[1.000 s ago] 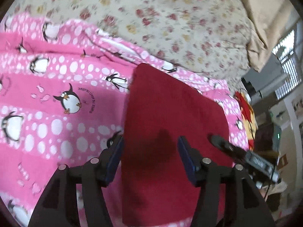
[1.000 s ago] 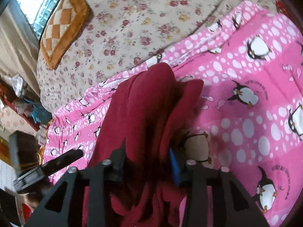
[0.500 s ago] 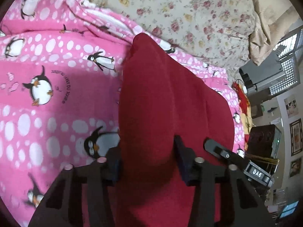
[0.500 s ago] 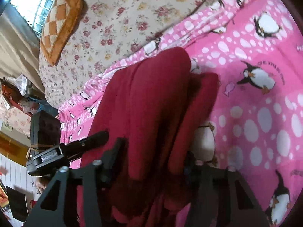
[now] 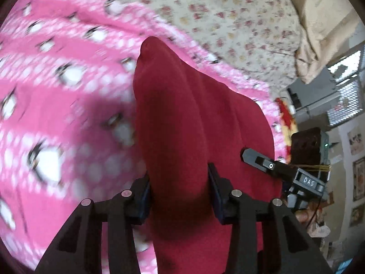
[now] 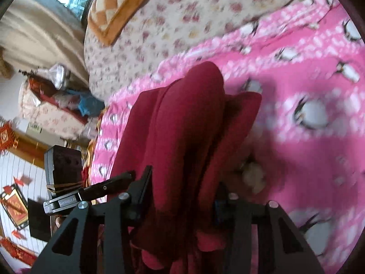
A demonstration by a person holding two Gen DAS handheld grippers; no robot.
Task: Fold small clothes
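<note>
A dark red garment hangs lifted above the pink penguin-print blanket. My left gripper is shut on a thick fold of it, the cloth bulging between the pads. My right gripper is shut on another bunched part of the red garment, whose folds hang over the fingers. The right gripper's finger shows past the cloth in the left wrist view, and the left gripper's finger shows in the right wrist view.
The pink blanket lies on a floral bedspread. An orange checked cushion lies on the bedspread at the back. A dark box and room clutter stand beyond the bed edge.
Both grippers have risen with the red garment, pulling it up off the blanket. The left gripper, open over the flat cloth a second ago, closed on it.
</note>
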